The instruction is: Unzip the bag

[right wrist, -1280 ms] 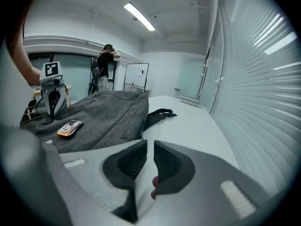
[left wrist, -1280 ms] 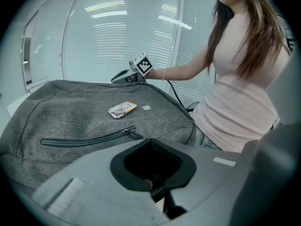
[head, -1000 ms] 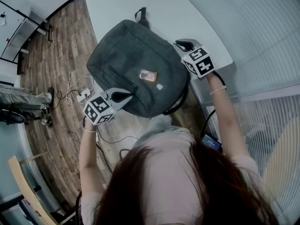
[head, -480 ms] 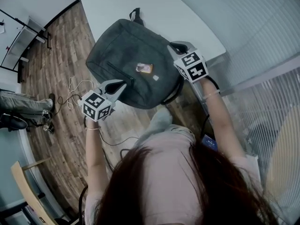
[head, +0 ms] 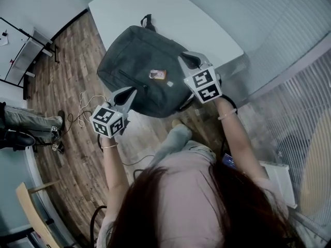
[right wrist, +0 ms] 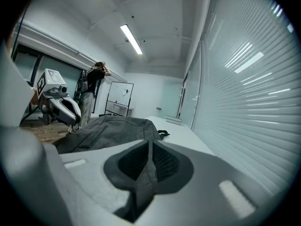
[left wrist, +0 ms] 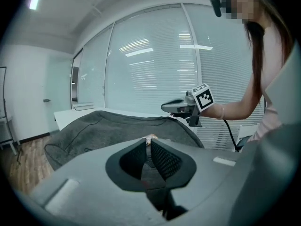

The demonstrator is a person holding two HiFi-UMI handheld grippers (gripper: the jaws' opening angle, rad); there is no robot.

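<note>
A dark grey backpack (head: 145, 66) lies on the white table (head: 155, 4), its lower end hanging over the near edge, with an orange tag (head: 158, 75) on its front. My left gripper (head: 129, 92) is at the bag's lower left edge. In the left gripper view its jaws (left wrist: 148, 142) are shut, with a thin dark piece, apparently the bag's edge, pinched low between the pads. My right gripper (head: 187, 60) is at the bag's right side. Its jaws (right wrist: 149, 145) have just been closing and are shut on a grey fabric strip (right wrist: 143, 182) that hangs down between them.
The bag's carry handle (head: 147, 19) points to the far side. Cables (head: 83, 99) lie on the wooden floor to the left, near a person's legs (head: 20, 120). A glass wall with blinds (head: 289, 45) runs along the right. A chair (head: 31, 211) stands at lower left.
The right gripper has shifted left, from beside the bag's right edge to over it. The left gripper has risen a little at the bag's lower left edge.
</note>
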